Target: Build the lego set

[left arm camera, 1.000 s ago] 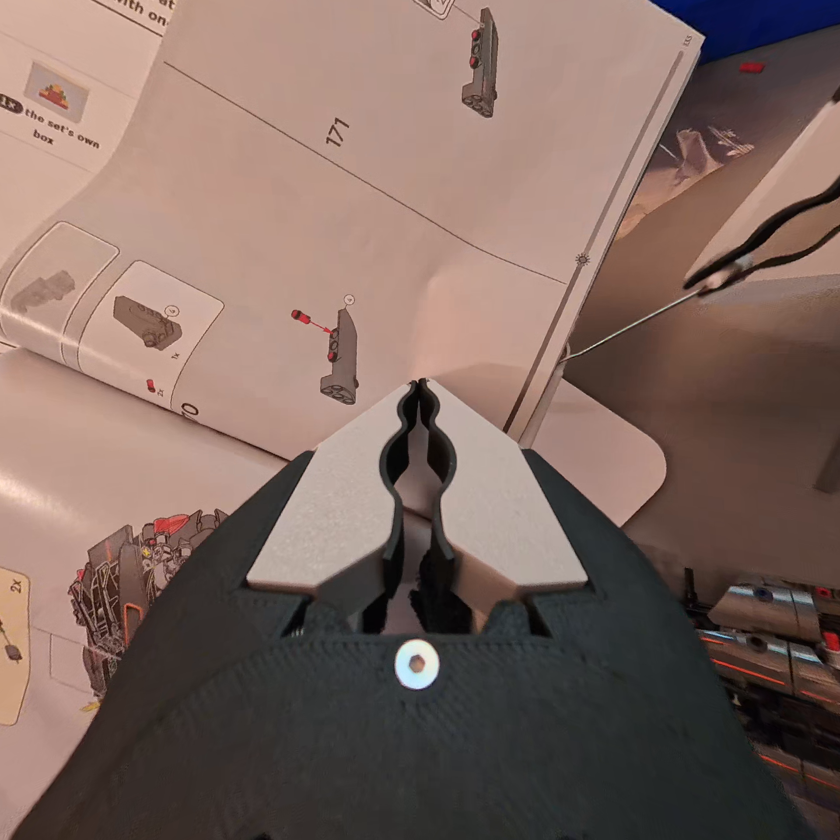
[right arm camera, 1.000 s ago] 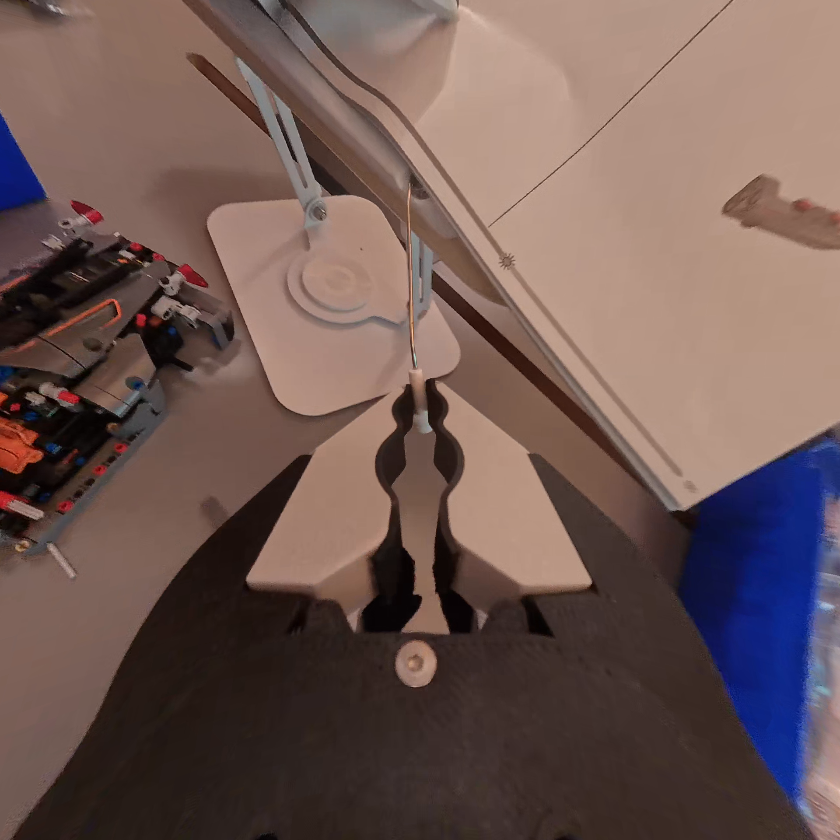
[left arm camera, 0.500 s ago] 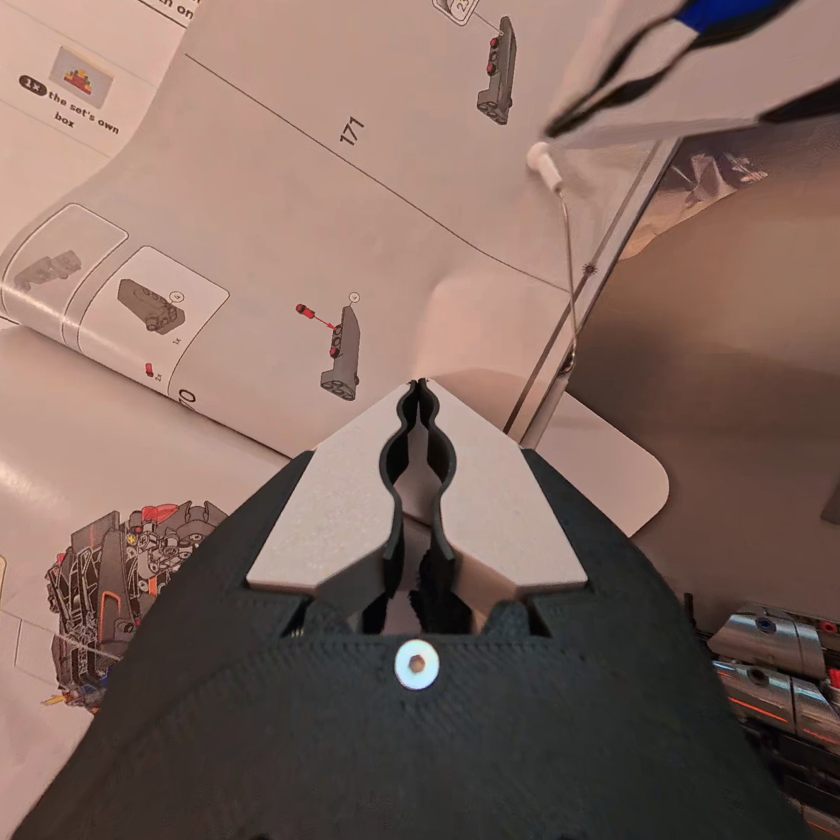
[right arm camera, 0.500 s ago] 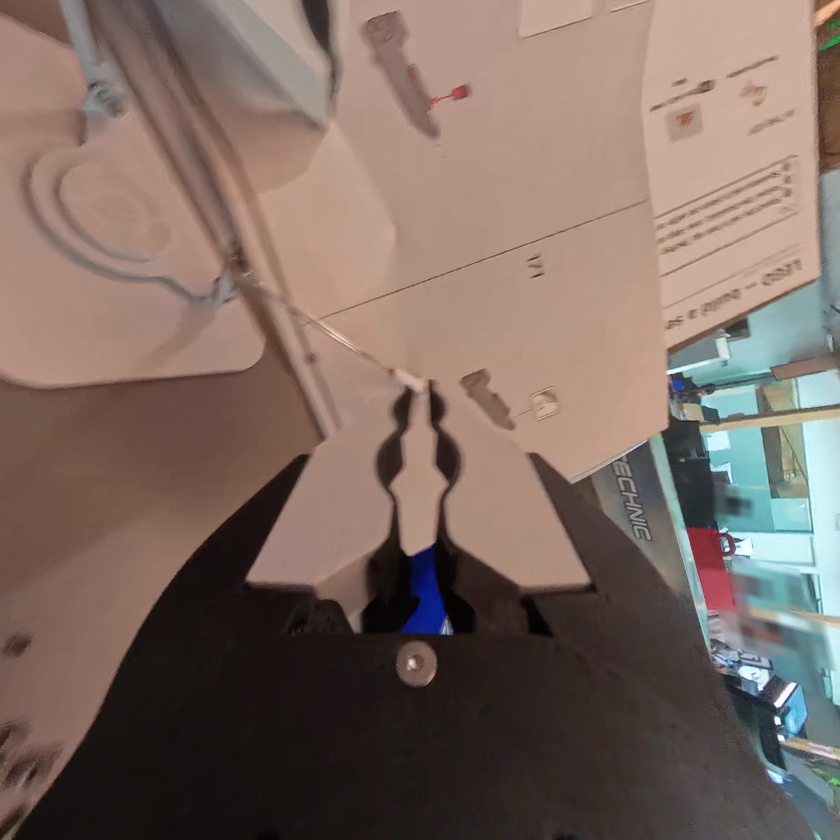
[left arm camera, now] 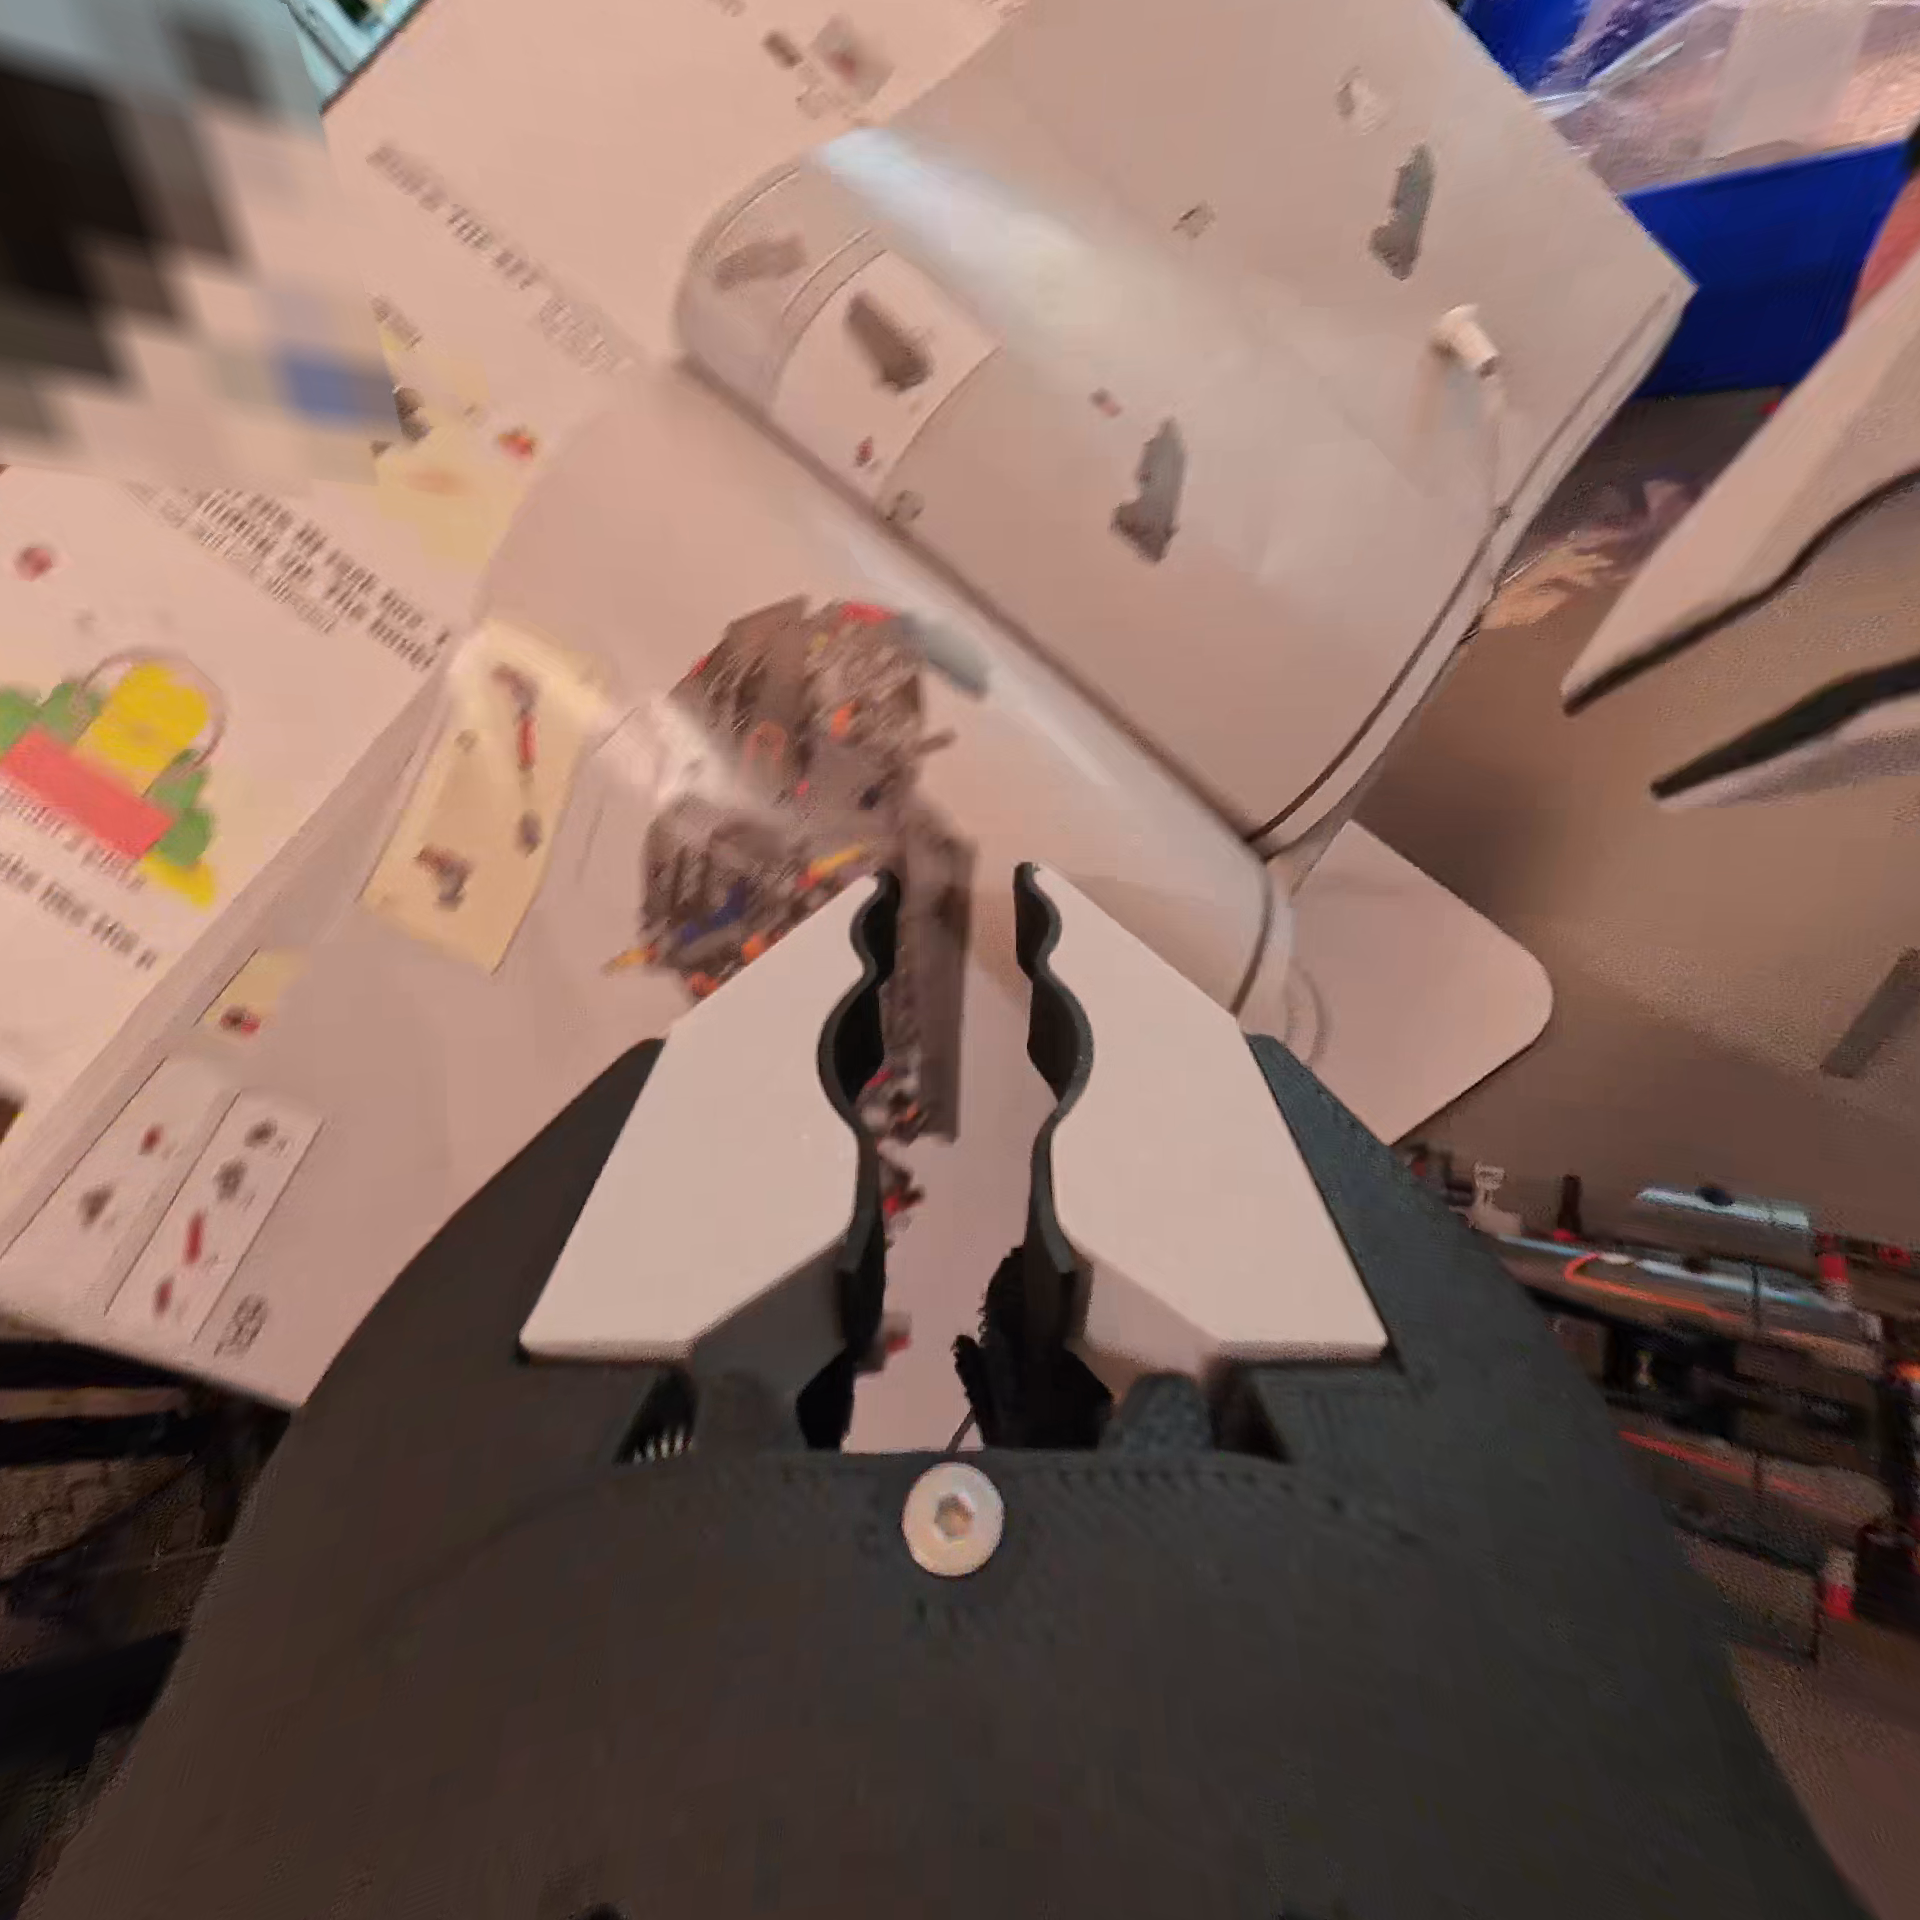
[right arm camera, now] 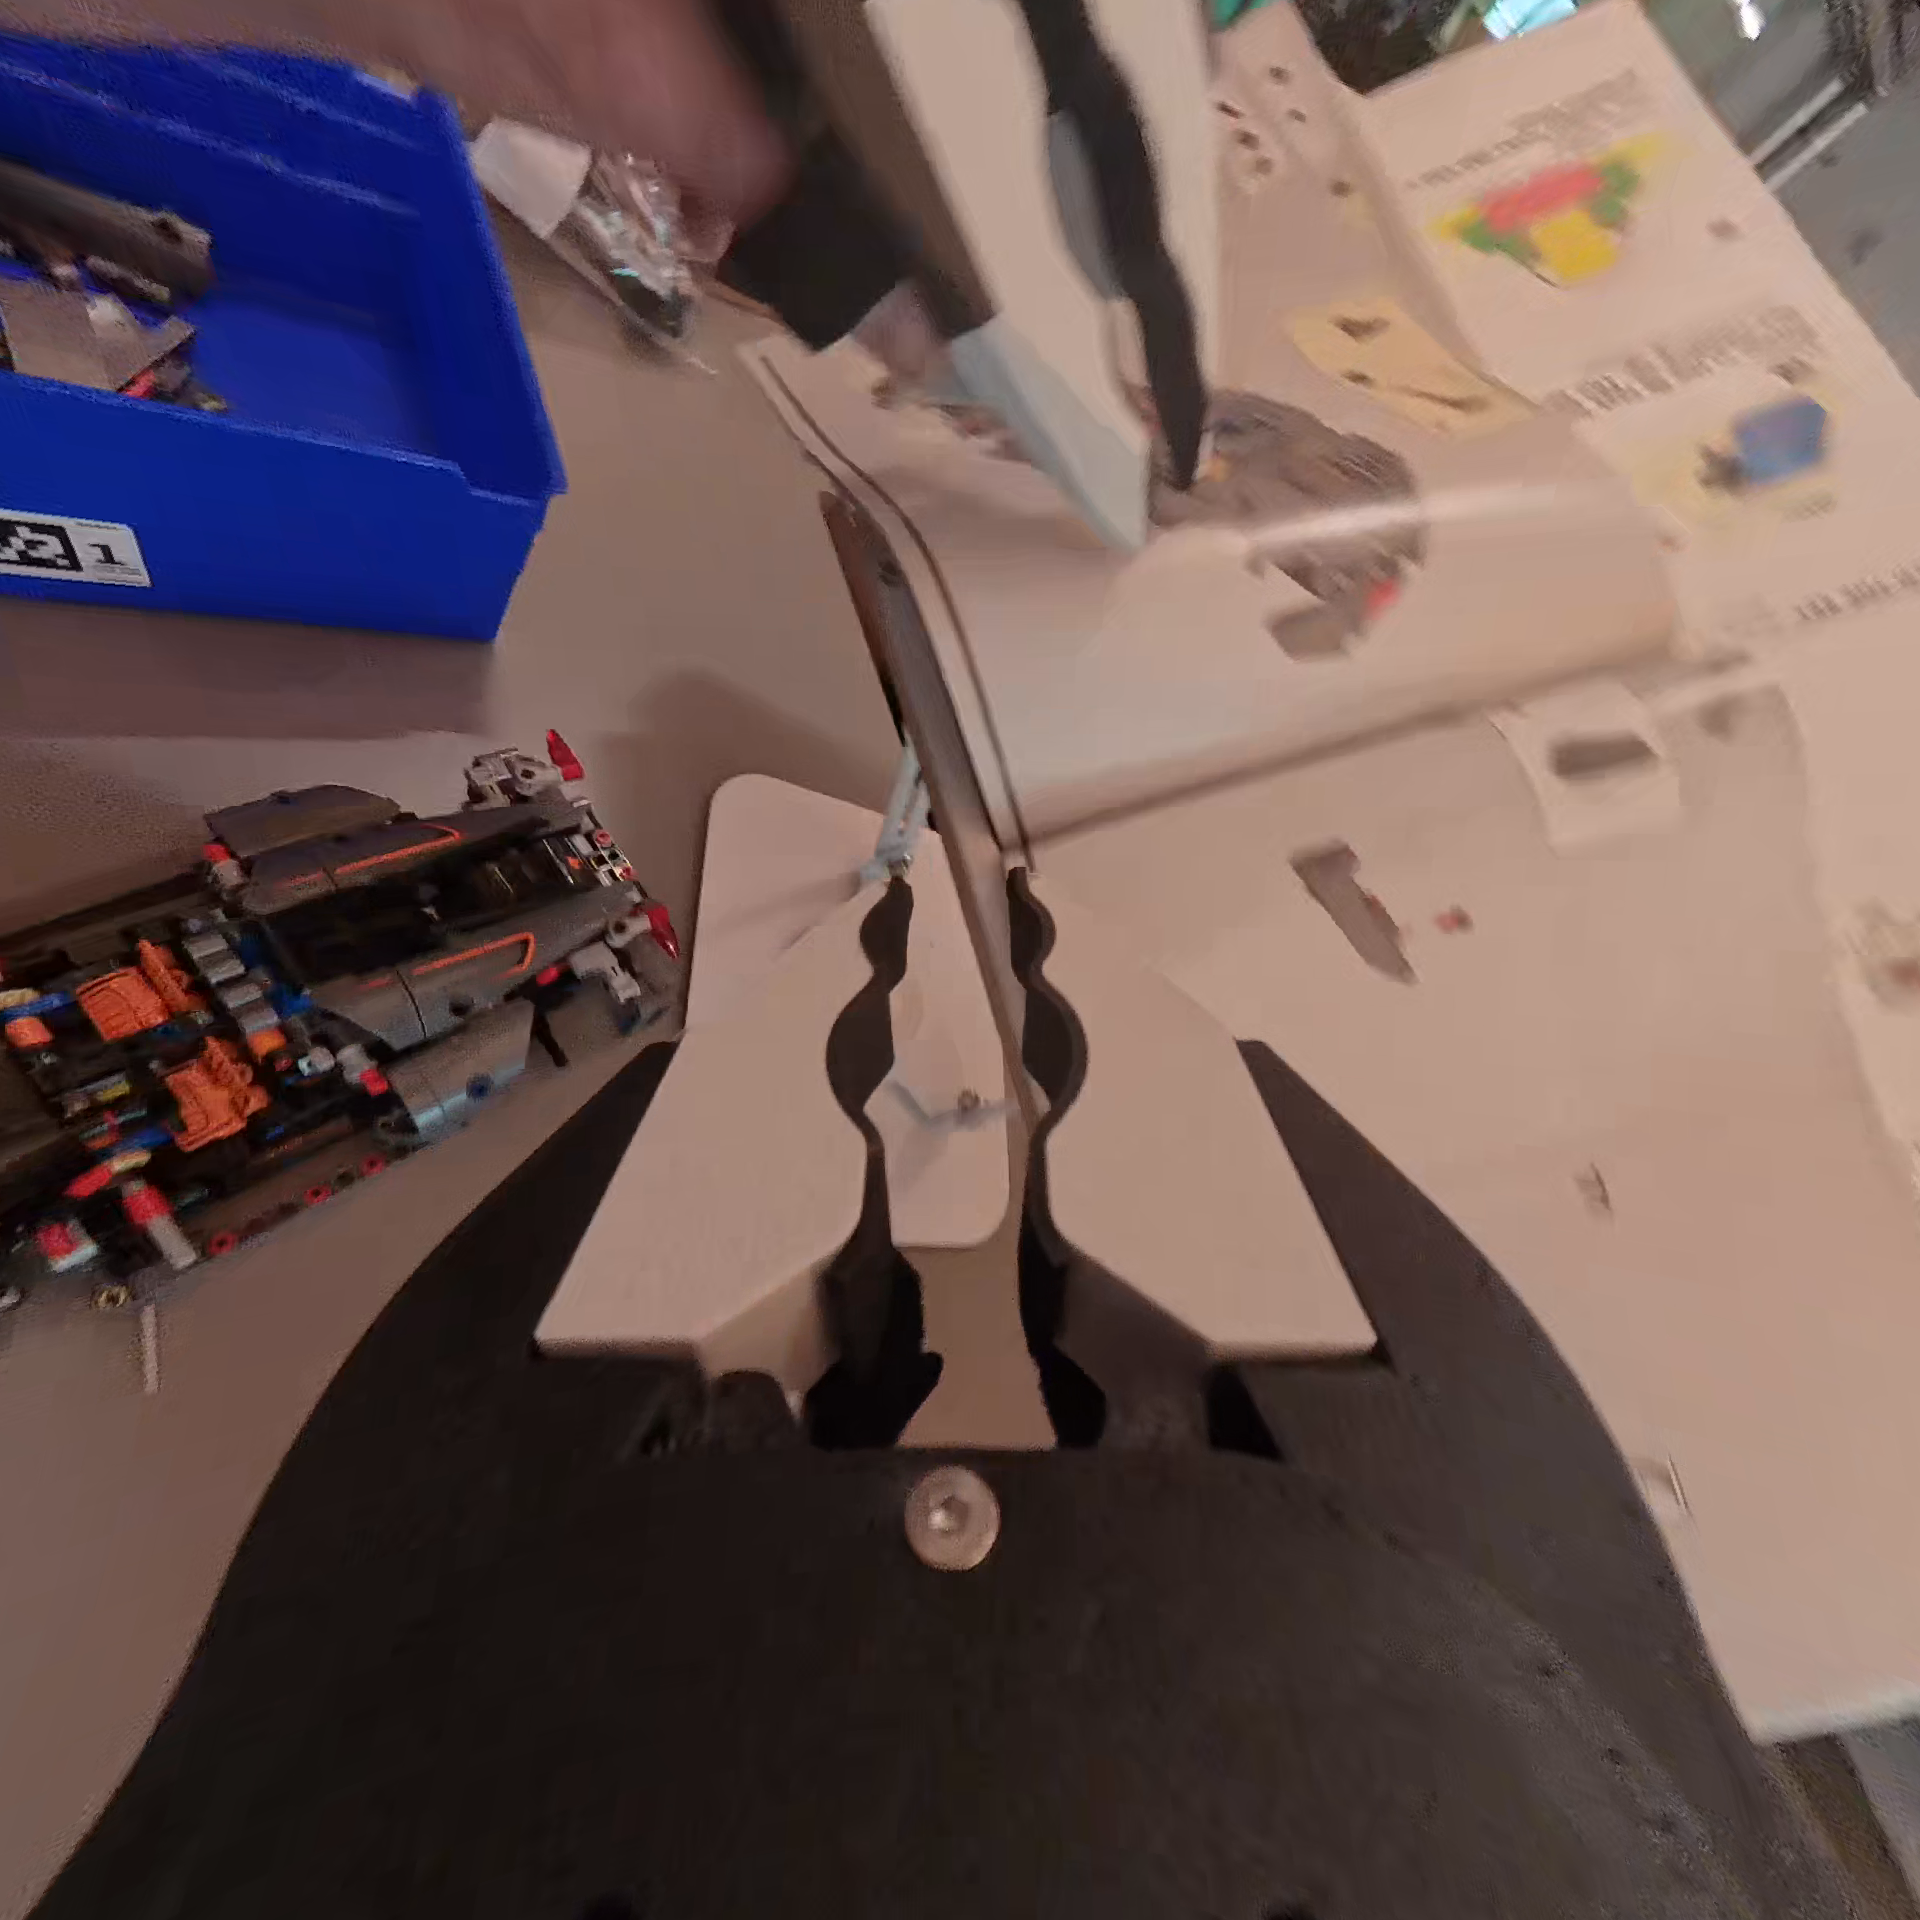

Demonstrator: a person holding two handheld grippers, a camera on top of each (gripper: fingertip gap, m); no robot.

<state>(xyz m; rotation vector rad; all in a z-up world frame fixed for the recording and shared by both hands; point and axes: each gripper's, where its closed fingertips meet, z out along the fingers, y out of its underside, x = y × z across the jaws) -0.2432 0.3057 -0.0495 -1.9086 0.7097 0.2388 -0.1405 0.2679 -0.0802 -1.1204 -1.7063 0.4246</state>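
Observation:
The instruction booklet stands open on a white tilted stand, with one page curled over in a blurred roll. My left gripper is open and empty just in front of the lower pages. The stand's wire page holder, with its white tip, lies across the right page. My right gripper is open and empty, close to the stand's edge; it also shows in the left wrist view. The partly built dark grey and orange lego model lies on the table to the left.
A blue bin with loose parts stands at the back left, with clear bags of parts beside it. The left gripper and a blurred hand reach onto the booklet. The model lies right of the stand. The tips of one gripper are about 12 cm away from the tips of the other. The model is closer to my right gripper, around 20 cm from its tips; the left tips are 25 cm off. The right camera catches it too, in the right wrist view.
Both grippers have opened. The right one has let go of the wire page holder, which now lies over the right page. A page has curled over. Both views have swung.

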